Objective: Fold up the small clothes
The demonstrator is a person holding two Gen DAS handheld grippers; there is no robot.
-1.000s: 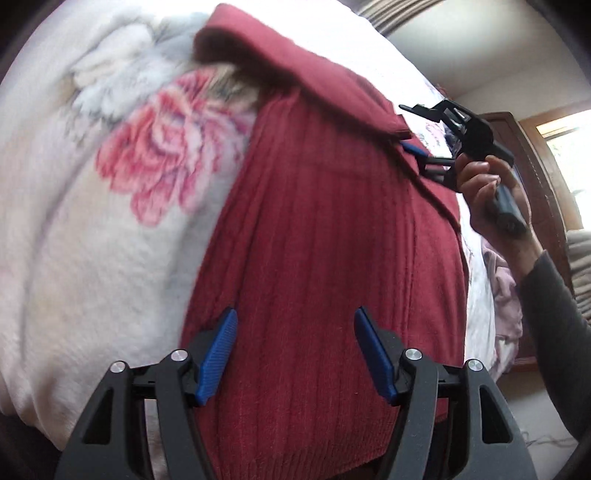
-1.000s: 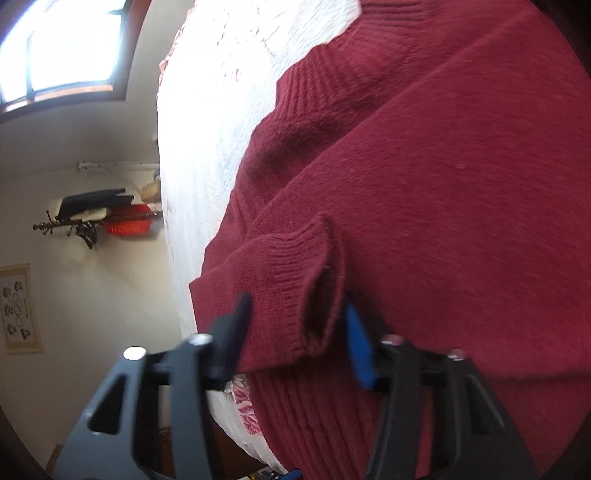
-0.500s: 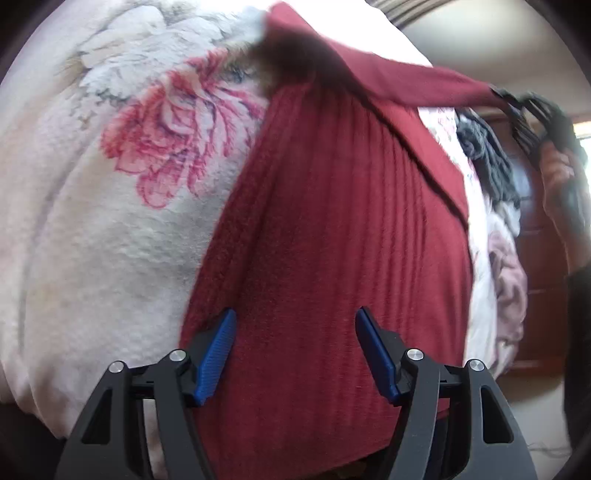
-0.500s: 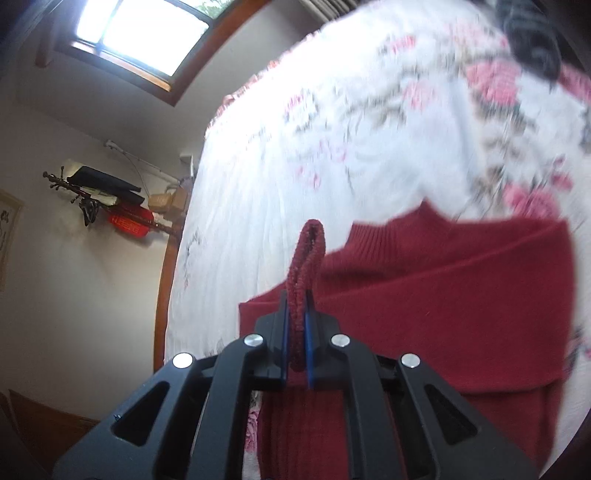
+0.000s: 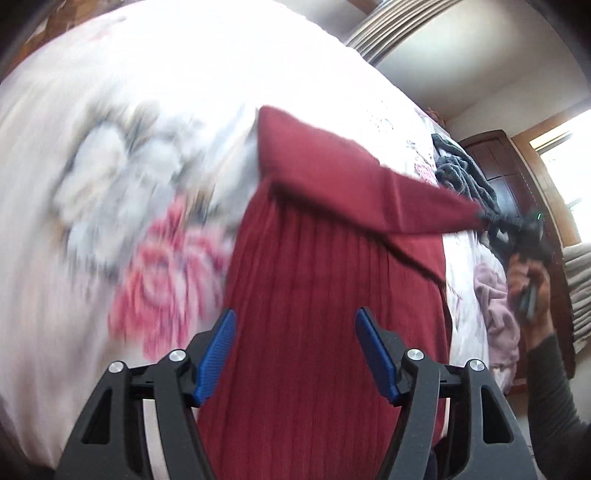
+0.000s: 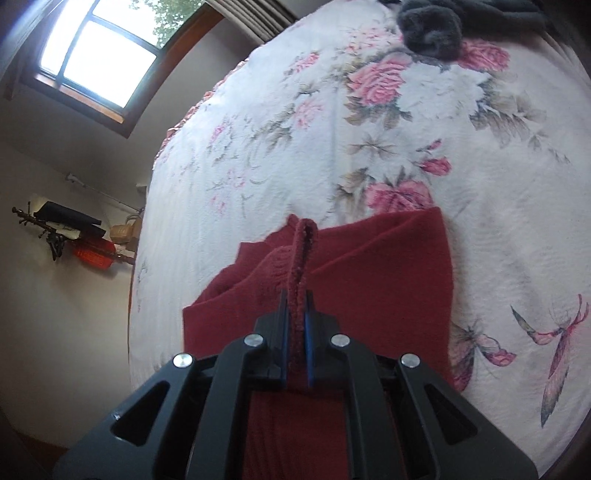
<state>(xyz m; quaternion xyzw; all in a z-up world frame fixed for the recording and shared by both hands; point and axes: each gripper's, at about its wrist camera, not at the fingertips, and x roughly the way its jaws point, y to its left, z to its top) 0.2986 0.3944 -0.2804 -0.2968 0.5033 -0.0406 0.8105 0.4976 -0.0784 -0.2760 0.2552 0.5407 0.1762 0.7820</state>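
A dark red knit sweater (image 5: 317, 332) lies on a floral bedspread (image 5: 92, 221). Its ribbed body runs toward me under my left gripper (image 5: 295, 350), which hovers open over the hem end with nothing between its blue pads. One sleeve (image 5: 369, 192) is stretched out to the right, lifted off the body. My right gripper (image 6: 295, 321) is shut on the sleeve cuff (image 6: 304, 243), and it shows at the sleeve's far end as the right gripper (image 5: 517, 232) held by a hand. The sweater (image 6: 388, 280) lies below the cuff.
A dark grey garment (image 5: 461, 173) and a pale pink garment (image 5: 495, 306) lie on the bed's right side. The same grey garment (image 6: 432, 29) sits at the top of the right wrist view. A dark wooden wardrobe (image 5: 517, 177) stands beyond the bed.
My right gripper closed on the sleeve cuff, lifted it and drew the sleeve out to the side. The left gripper stayed open over the hem and its view shifted back a little.
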